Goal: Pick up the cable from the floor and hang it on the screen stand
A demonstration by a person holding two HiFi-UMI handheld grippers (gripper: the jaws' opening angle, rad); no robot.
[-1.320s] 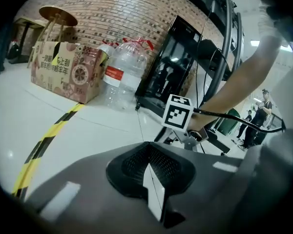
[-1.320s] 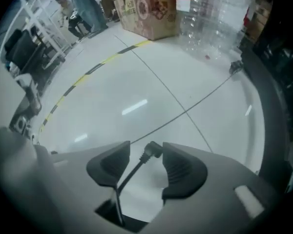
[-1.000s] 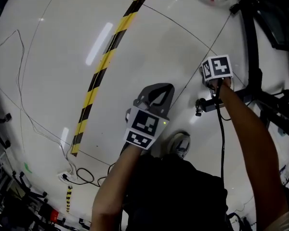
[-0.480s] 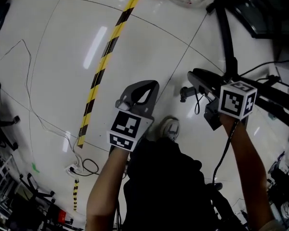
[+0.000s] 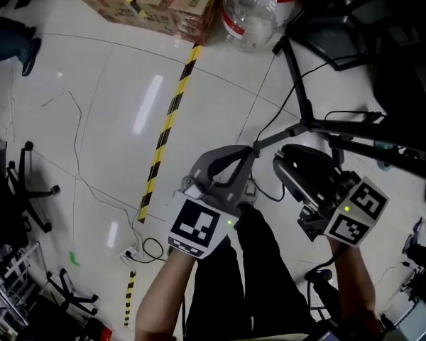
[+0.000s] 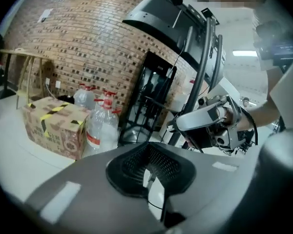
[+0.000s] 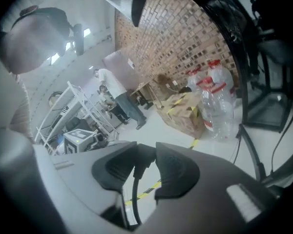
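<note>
My right gripper (image 5: 290, 163) is shut on the plug end of a black cable (image 7: 139, 165), which hangs down below the jaws. Those jaws have just been closing a little on the plug. The gripper is raised in front of the black screen stand (image 5: 303, 116), whose legs spread over the white floor; the stand's posts rise at the right in the right gripper view (image 7: 244, 77). My left gripper (image 5: 236, 156) is beside it on the left, raised too, with its jaws together and nothing in them. The stand and screen tower ahead in the left gripper view (image 6: 203, 52).
A taped cardboard box (image 5: 153, 1) and large water bottles (image 5: 251, 13) stand by the brick wall. A yellow-black tape strip (image 5: 167, 125) crosses the floor. A power strip with thin wires (image 5: 132, 251) lies at lower left. A person (image 7: 115, 94) stands far off by shelving.
Both grippers have risen from near the floor, the right one carrying the cable up with it. The head view has lifted, bringing the box, the bottles and more of the stand into sight.
</note>
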